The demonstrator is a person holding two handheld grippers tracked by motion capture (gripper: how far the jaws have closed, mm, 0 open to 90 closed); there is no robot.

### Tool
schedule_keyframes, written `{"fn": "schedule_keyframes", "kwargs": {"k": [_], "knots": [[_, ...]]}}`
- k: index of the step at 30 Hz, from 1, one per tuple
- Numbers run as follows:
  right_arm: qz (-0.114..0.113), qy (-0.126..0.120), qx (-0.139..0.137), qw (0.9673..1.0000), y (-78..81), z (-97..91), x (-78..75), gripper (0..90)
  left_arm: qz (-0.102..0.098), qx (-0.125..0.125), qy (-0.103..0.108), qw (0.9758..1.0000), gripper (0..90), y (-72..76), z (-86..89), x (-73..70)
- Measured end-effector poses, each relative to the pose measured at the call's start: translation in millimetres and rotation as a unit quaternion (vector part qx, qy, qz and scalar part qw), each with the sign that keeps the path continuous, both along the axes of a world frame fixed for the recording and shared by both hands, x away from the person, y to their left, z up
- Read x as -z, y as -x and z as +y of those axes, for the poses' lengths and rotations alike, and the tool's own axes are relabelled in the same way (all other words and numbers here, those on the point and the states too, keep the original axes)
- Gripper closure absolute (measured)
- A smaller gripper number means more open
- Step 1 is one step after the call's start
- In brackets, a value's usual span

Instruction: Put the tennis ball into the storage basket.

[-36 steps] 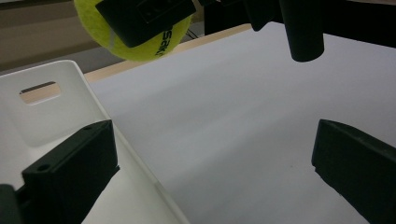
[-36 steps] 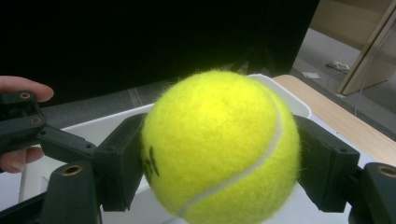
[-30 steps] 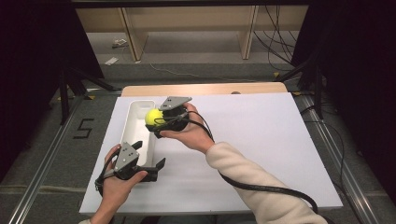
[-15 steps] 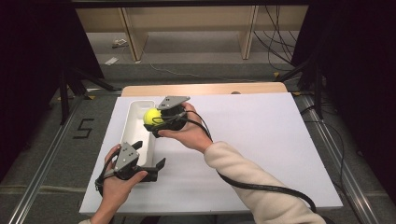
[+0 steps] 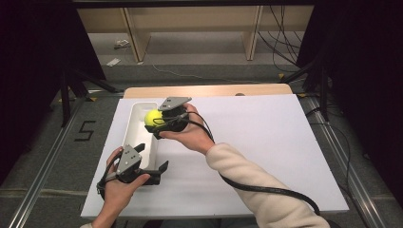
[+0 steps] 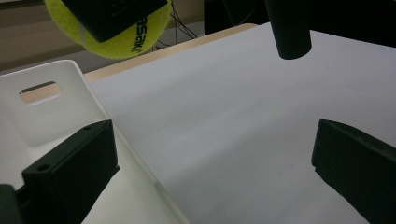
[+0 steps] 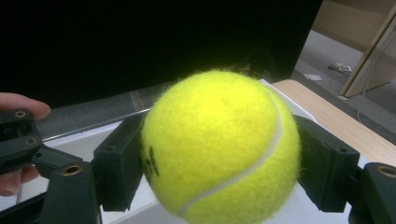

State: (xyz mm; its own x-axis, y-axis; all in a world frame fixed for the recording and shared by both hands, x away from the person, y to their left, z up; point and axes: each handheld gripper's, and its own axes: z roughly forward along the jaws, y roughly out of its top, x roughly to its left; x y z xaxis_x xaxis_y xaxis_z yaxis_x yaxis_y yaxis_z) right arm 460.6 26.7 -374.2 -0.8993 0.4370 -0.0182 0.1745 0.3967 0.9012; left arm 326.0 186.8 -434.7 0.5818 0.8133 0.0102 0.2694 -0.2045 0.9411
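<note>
We clamp the fuzzy yellow tennis ball (image 5: 153, 117) in our right gripper (image 5: 164, 124), above the long white plastic bin (image 5: 139, 137), seemingly for dropping in. Our left gripper (image 5: 151, 167), at seven o'clock, gapes wide, empty.

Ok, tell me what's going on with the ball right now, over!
Right gripper shut on fuzzy yellow tennis ball, held above long white plastic bin. Left gripper open, empty, low beside the bin. Nothing in the way.
</note>
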Motion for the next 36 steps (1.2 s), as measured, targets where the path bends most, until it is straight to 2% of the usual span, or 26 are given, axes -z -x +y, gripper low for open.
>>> {"fn": "schedule_keyframes", "kwargs": {"k": [36], "knots": [[0.002, -0.001, 0.006, 1.0, -8.4, 10.7, -3.3, 26.2, -0.001, -0.002, 0.001, 1.0, 0.0, 0.0, 1.0, -0.1]]}}
